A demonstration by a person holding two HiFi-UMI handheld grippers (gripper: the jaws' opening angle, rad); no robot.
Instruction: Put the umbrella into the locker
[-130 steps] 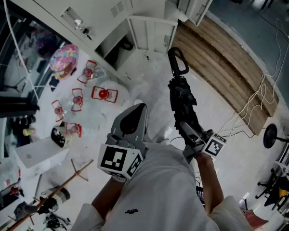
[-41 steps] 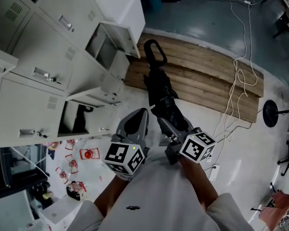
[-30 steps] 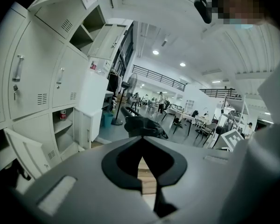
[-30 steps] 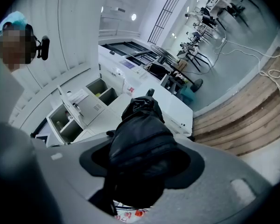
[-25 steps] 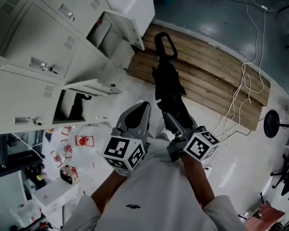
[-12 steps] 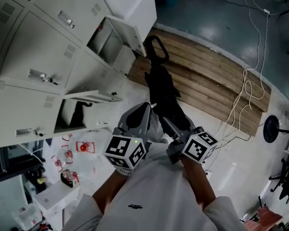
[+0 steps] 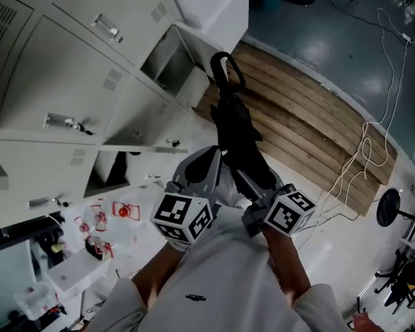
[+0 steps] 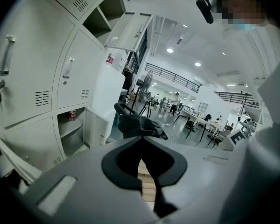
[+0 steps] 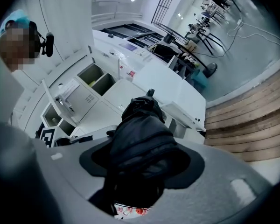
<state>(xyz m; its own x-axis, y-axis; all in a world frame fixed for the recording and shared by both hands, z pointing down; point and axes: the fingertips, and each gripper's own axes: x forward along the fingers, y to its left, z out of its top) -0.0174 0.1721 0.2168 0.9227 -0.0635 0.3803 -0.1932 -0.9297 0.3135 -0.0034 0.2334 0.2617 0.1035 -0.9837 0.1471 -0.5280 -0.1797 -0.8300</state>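
A black folded umbrella (image 7: 236,133) with a loop handle (image 7: 227,71) points away from me toward the grey lockers (image 7: 69,81). My right gripper (image 7: 253,182) is shut on the umbrella's lower part; in the right gripper view the dark folds (image 9: 141,141) fill the space between the jaws. The handle hovers just right of an open locker compartment (image 7: 167,66) and its swung-out door (image 7: 197,43). My left gripper (image 7: 205,160) hangs beside the umbrella, shut with nothing held. In the left gripper view the umbrella (image 8: 139,125) crosses just beyond the fingertips.
A lower locker (image 7: 114,166) also stands open, its door (image 7: 140,148) sticking out. A wooden platform (image 7: 311,130) lies to the right, with white cables (image 7: 370,147) and a black stand base (image 7: 387,207). Red-and-white clutter (image 7: 114,211) and a white box (image 7: 69,274) lie lower left.
Both grippers and the umbrella have drifted closer to the lockers, which now fill more of the head view. The right gripper's hold on the umbrella is unchanged; the left stays shut.
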